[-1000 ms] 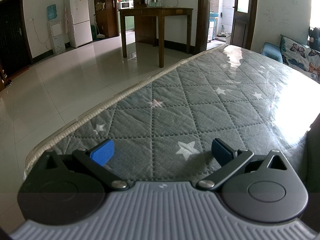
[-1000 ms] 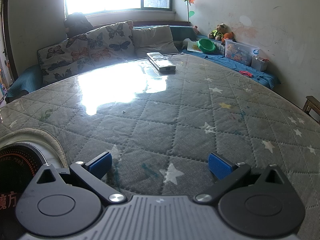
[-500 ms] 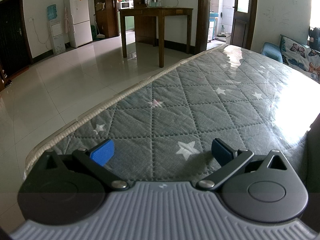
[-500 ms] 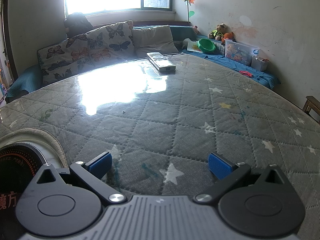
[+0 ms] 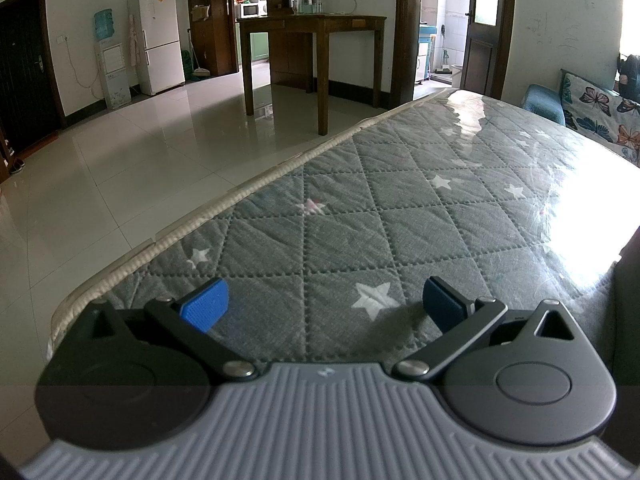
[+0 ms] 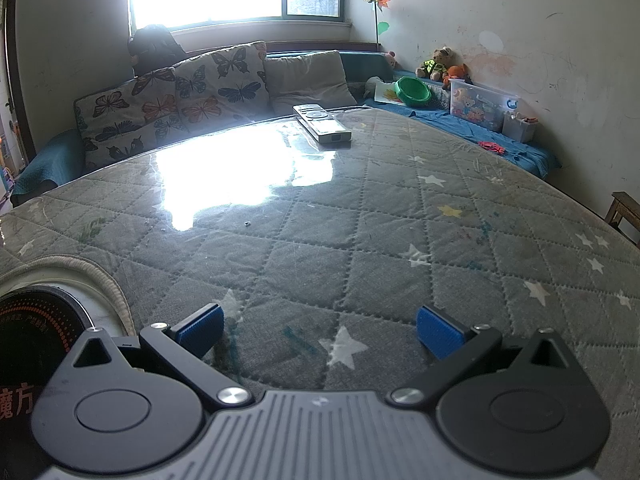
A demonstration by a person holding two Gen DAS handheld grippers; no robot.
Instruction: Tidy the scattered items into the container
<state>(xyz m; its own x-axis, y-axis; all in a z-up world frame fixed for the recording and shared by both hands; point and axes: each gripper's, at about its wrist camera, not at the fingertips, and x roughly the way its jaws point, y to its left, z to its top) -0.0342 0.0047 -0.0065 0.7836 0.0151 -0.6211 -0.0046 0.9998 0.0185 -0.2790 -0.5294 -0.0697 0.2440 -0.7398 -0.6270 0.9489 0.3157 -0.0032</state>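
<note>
The remote control (image 6: 322, 123), the one loose item in sight, lies far across the quilted star-patterned tabletop (image 6: 360, 220), near its back edge. Nearest, the right tool (image 6: 319, 330) hovers low over the cloth, blue pads spread wide and gripping nothing. A round dark container (image 6: 36, 332) with red printing sits at its left. The left tool (image 5: 323, 305) is likewise released and empty. Beyond the tabletop, butterfly cushions (image 6: 176, 100) rest on a sofa.
</note>
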